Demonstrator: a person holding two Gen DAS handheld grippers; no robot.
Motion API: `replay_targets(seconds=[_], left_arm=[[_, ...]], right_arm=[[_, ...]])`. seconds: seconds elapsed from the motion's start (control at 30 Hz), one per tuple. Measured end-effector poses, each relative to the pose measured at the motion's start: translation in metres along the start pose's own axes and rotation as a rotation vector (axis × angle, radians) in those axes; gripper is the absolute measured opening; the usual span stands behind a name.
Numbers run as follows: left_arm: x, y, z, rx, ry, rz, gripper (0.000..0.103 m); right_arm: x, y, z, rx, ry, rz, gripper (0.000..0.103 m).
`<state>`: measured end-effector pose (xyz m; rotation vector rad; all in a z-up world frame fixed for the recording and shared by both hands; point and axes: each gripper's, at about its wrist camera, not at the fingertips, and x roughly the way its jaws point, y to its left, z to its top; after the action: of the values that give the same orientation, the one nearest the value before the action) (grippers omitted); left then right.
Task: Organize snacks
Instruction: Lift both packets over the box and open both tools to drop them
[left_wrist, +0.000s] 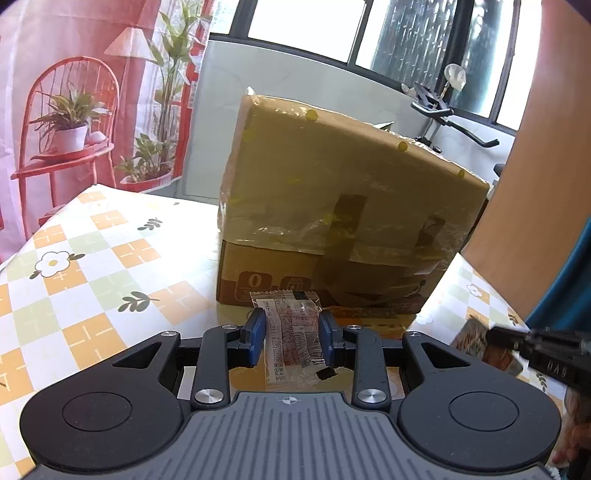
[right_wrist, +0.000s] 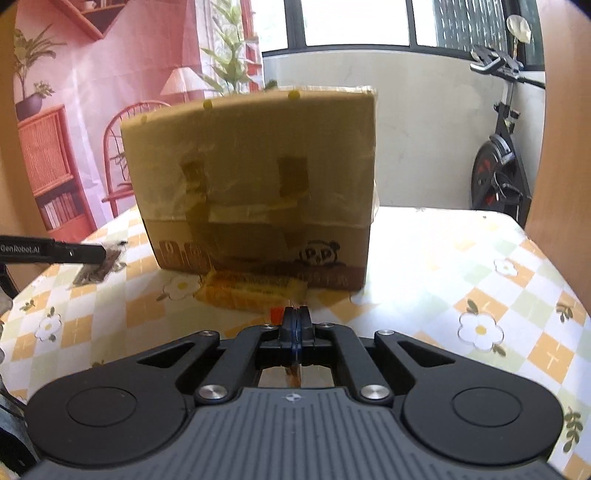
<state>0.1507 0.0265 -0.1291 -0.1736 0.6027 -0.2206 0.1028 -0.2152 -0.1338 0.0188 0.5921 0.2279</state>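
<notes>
My left gripper (left_wrist: 291, 328) is shut on a clear snack packet (left_wrist: 295, 332) with a printed label, its blue pads pressing both sides, close in front of a taped cardboard box (left_wrist: 332, 203). In the right wrist view the same gripper (right_wrist: 105, 254) reaches in from the left with that packet (right_wrist: 98, 267). My right gripper (right_wrist: 295, 321) is shut, with a thin brownish snack packet (left_wrist: 476, 341) pinched edge-on between its pads. It shows at the right edge of the left wrist view (left_wrist: 495, 332). A yellow snack packet (right_wrist: 251, 291) lies at the box's (right_wrist: 255, 177) base.
The table (right_wrist: 461, 266) carries a checked cloth with flowers. The box stands mid-table and blocks the way ahead. A wooden panel (left_wrist: 535, 184) rises at the right. An exercise bike (right_wrist: 498, 166) stands beyond the far edge, and a printed pink curtain (left_wrist: 74, 92) hangs at the left.
</notes>
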Motion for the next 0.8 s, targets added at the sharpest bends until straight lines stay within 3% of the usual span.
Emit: replay_targets(seconds=[0.2,0.53,0.8], left_arm=[[-0.004,-0.003,0.025,0.005,-0.054,-0.037,0.033],[-0.006,-0.018,0.121,0.055,-0.257,-0.104,0.033],[0.032,-0.033,0.167,0.082,-0.265,-0.078,0.034]], right_arm=[[-0.017,-0.006,0.031,0.000,-0.091,0.000,0.001],[-0.040,-0.017,0.130,0.005,-0.340,0.026,0.001],[-0.007,-0.014,0.191,-0.062,-0.397,0.050,0.001]])
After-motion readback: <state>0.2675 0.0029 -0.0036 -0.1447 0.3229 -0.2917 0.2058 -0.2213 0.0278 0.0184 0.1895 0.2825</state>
